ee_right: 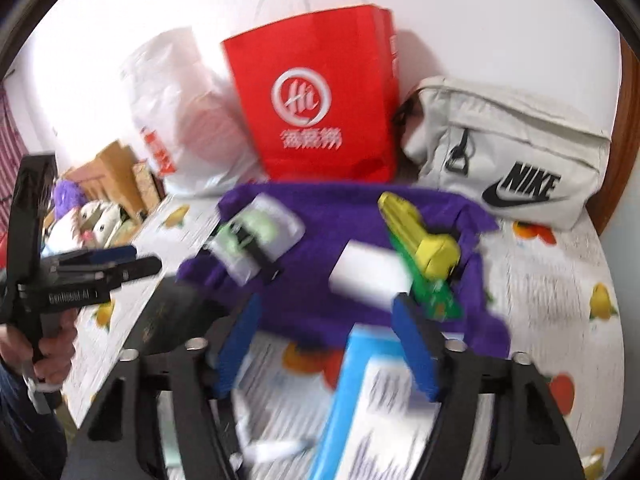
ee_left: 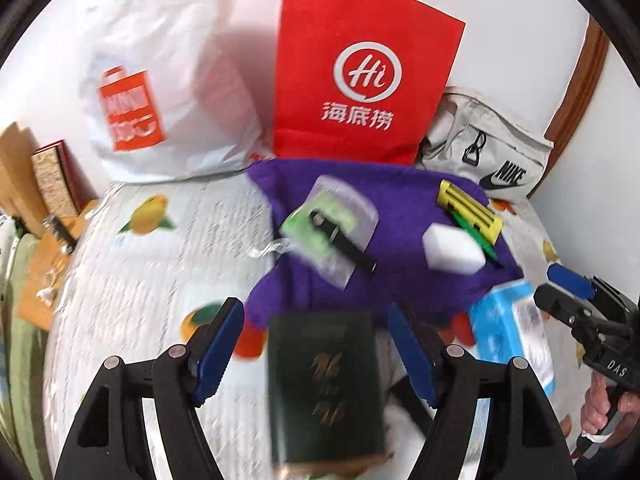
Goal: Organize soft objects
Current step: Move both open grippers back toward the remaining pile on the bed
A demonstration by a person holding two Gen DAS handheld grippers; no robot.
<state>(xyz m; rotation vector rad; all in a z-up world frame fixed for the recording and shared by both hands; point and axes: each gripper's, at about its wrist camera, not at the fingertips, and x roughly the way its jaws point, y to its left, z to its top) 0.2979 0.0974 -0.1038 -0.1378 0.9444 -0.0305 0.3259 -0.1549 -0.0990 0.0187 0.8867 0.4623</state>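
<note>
A purple cloth lies crumpled on the fruit-print table cover. On it lie a clear packet with a green and black item, a white sponge block and a yellow and green clip. My left gripper is open, with a dark green box between its fingers. My right gripper is open over a light blue box. Both views are blurred.
A red paper bag, a white plastic bag and a grey Nike pouch stand at the back against the wall. Brown boxes and plush toys sit off the left edge.
</note>
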